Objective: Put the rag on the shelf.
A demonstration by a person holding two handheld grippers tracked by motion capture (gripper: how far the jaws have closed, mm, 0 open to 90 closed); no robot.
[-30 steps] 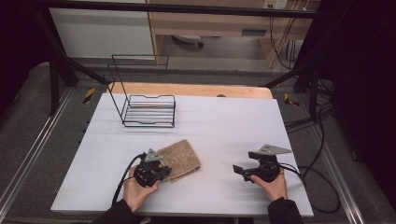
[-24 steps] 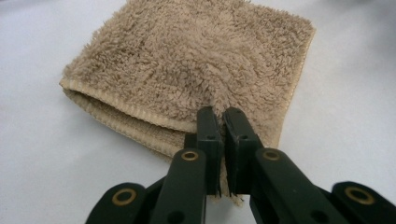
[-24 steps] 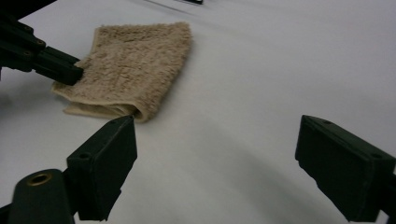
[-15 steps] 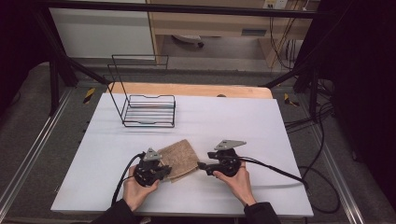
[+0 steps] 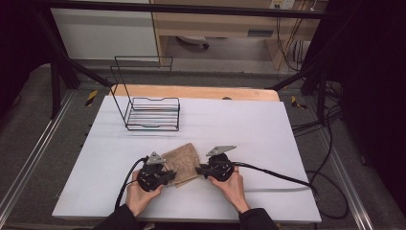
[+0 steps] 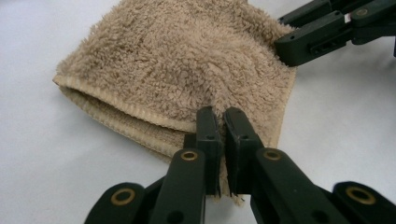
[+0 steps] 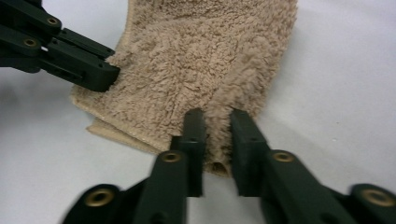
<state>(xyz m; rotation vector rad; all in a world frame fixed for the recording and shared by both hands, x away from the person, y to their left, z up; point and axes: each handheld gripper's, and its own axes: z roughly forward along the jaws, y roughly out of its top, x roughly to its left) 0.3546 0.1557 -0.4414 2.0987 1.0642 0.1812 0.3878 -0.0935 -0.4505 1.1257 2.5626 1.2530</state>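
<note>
Folded beige towel [image 5: 184,163] lies flat on white table [image 5: 268,129], near front edge, between 2 grippers. Left gripper [image 6: 223,128] clamps tight on towel's near corner, pile pinched between jaws. Right gripper [image 7: 214,135] at towel's other near corner; jaws have just been closing, fold of towel bunched between them, pads pressing it. In high view, both hands low on table, grippers facing each other across towel. Black wire rack [image 5: 152,112] stands well apart, toward table's far left.

Fuzzy beige terry towel [image 6: 187,60], matt.
My tongs' jaws matt black plastic; table [image 5: 268,129] beneath towel smooth white.
</note>
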